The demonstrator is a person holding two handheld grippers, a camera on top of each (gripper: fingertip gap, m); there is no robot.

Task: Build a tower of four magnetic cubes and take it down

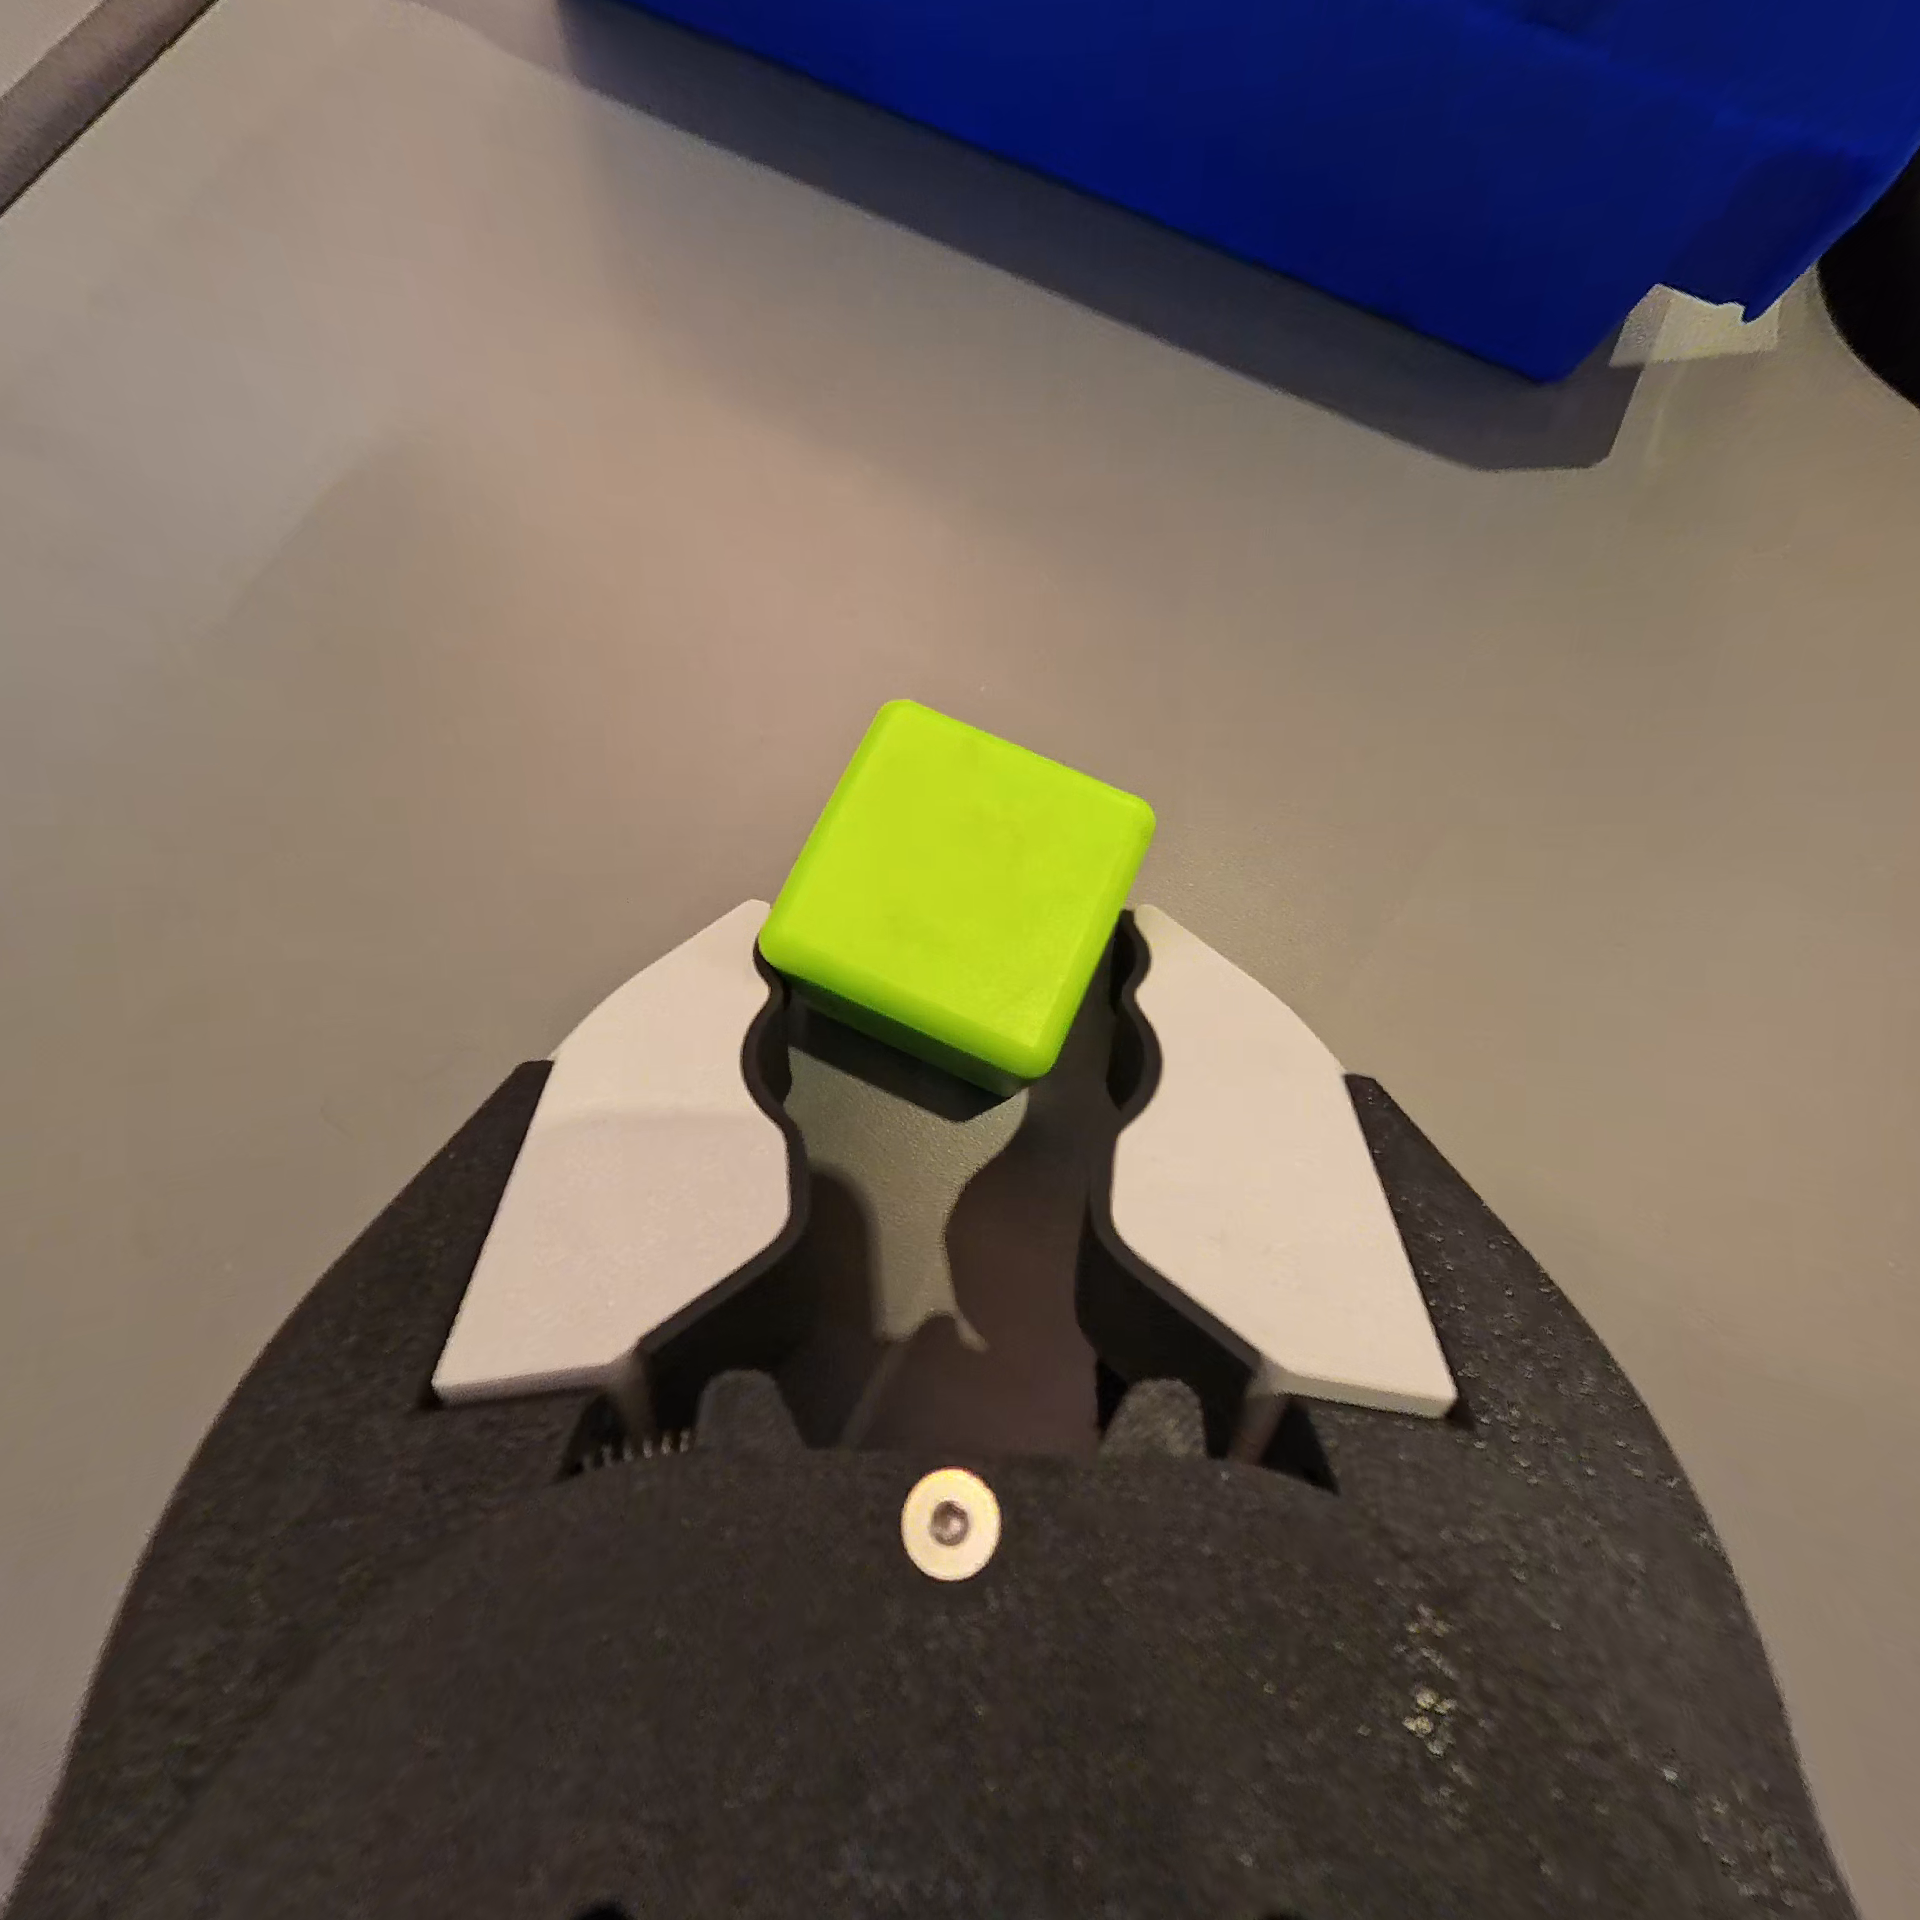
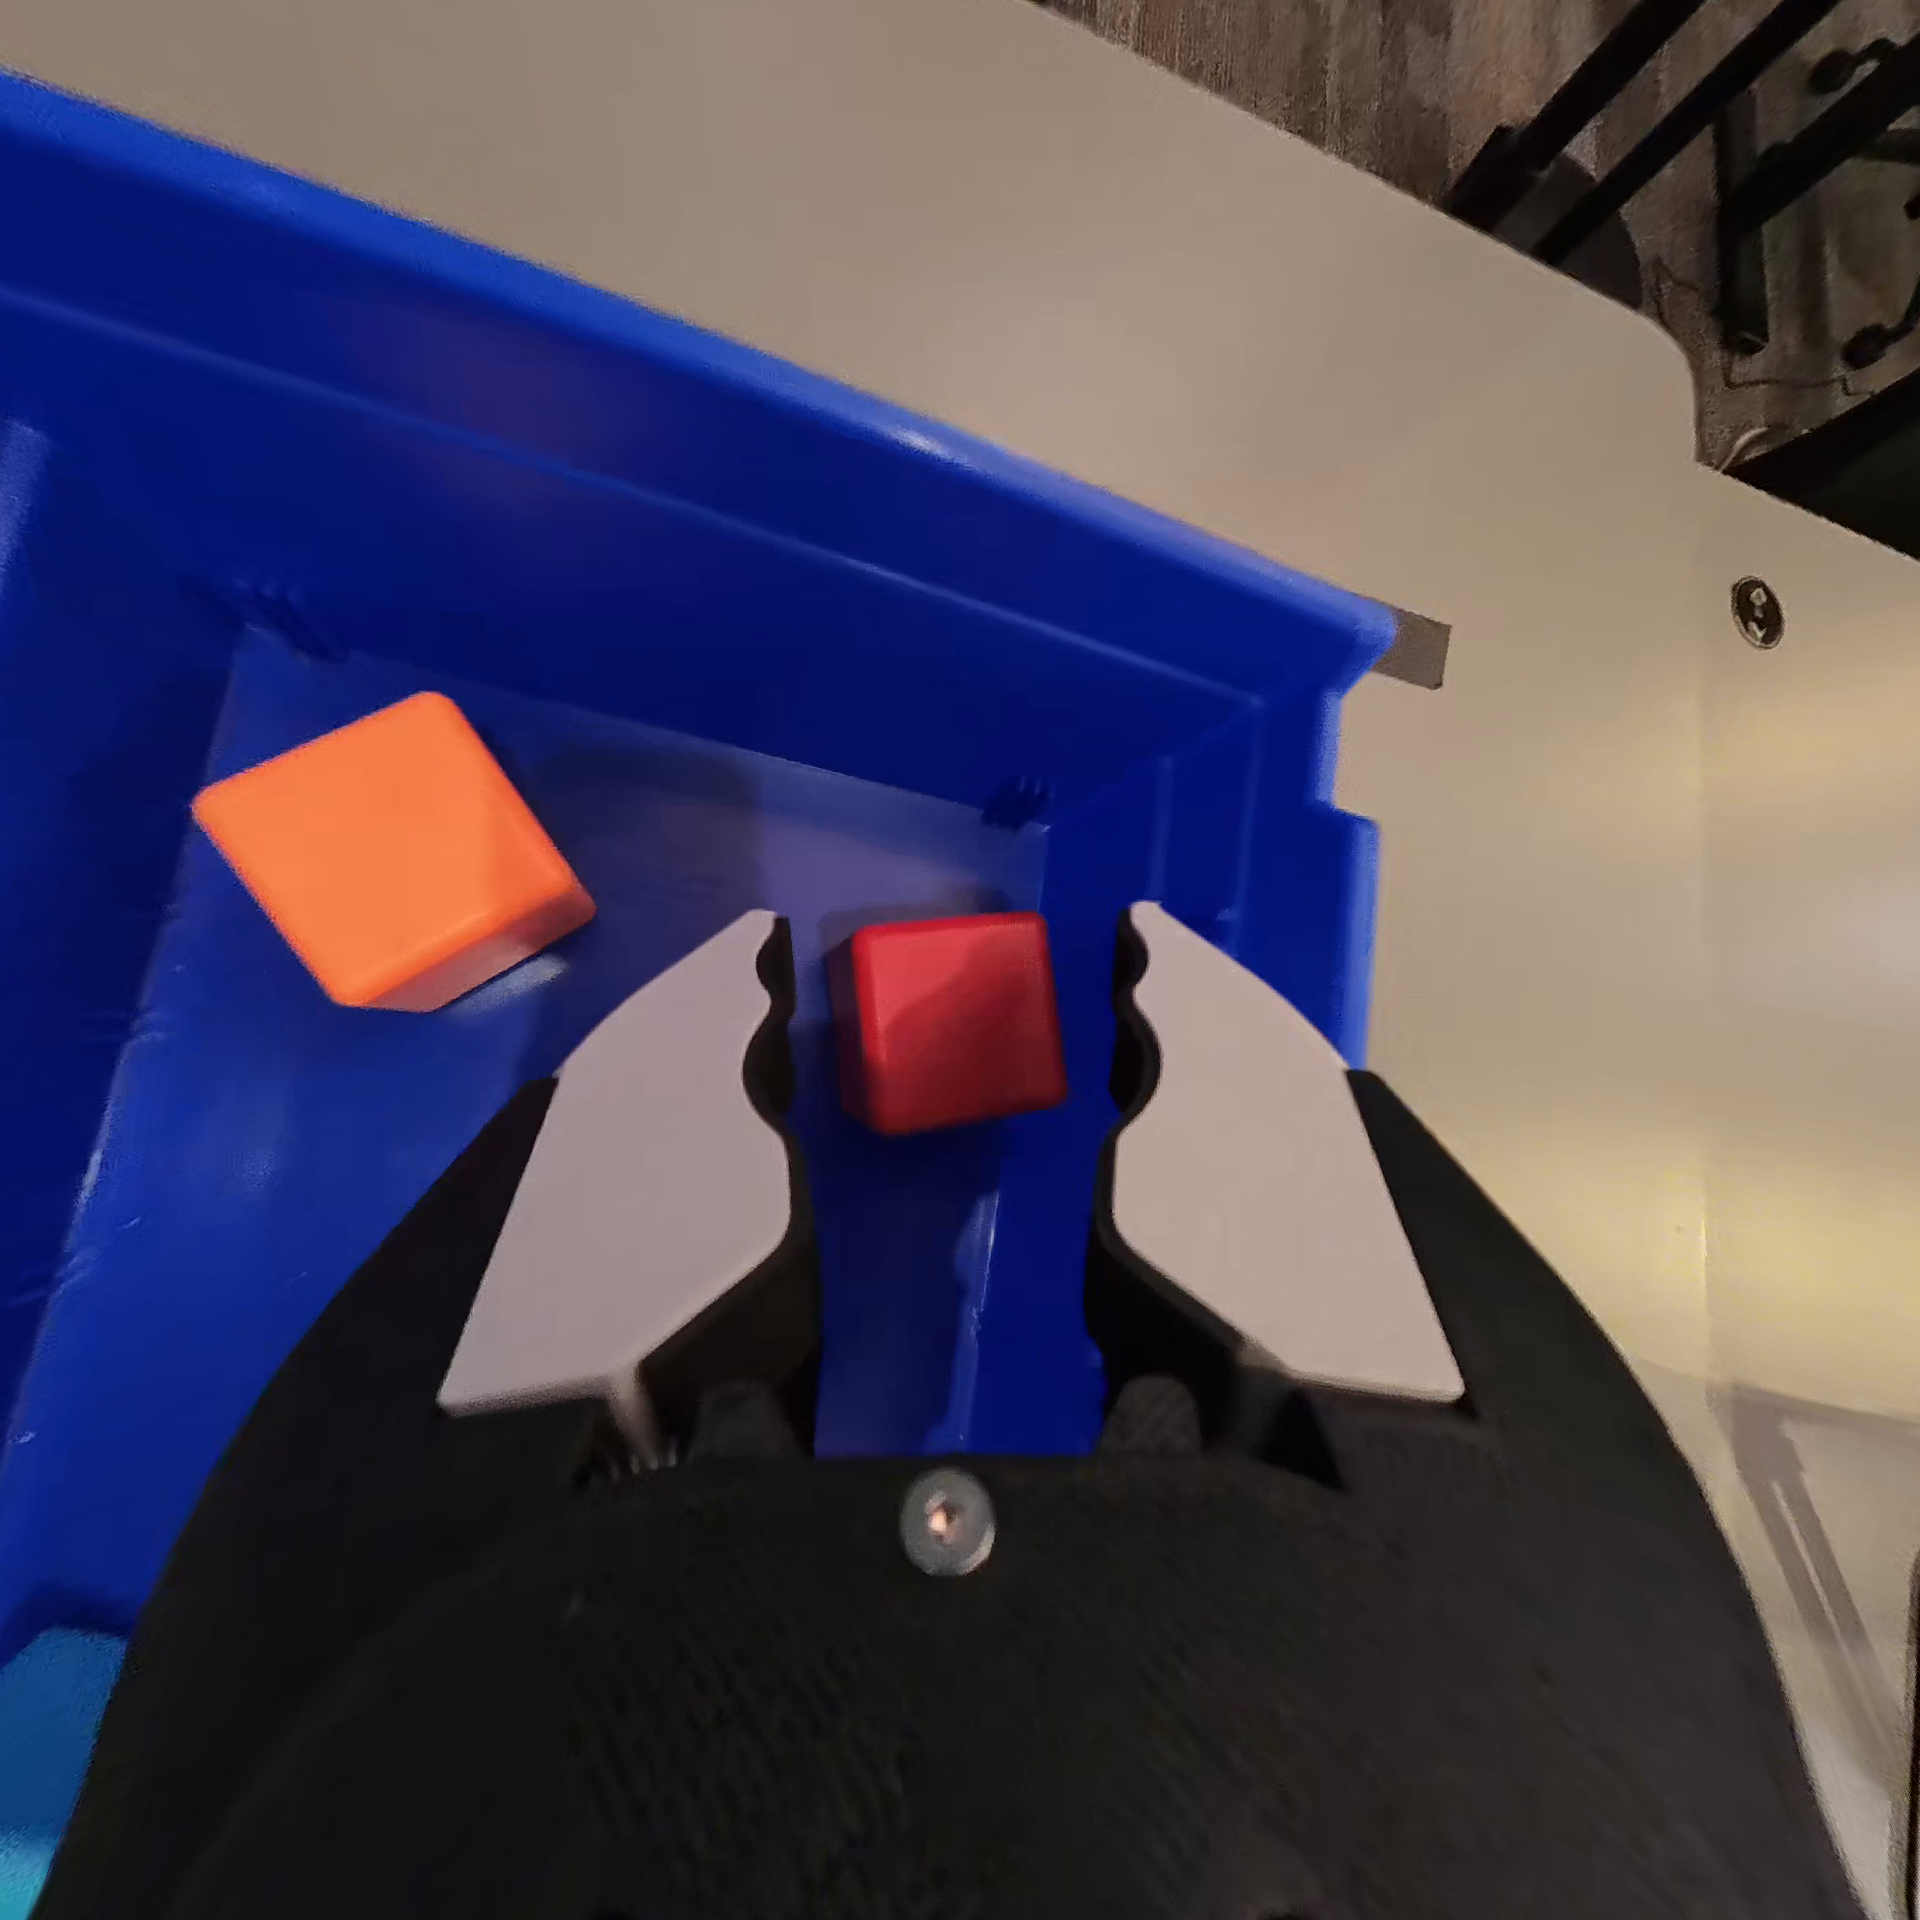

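**No legible writing**

No text, brand or number could be read in either view. A small round dark sticker (image 2: 1757, 612) sat on the counter (image 2: 1558, 831), its marking too small to make out.

The left wrist view is aimed steeply down at the smooth grey tabletop (image 1: 416, 623), close above it, the deep blue plastic bin (image 1: 1351, 156) lying far right; the right wrist view is aimed down into that bin (image 2: 520, 540) from nearby; bin and tabletop (image 2: 1143, 260) are shared.
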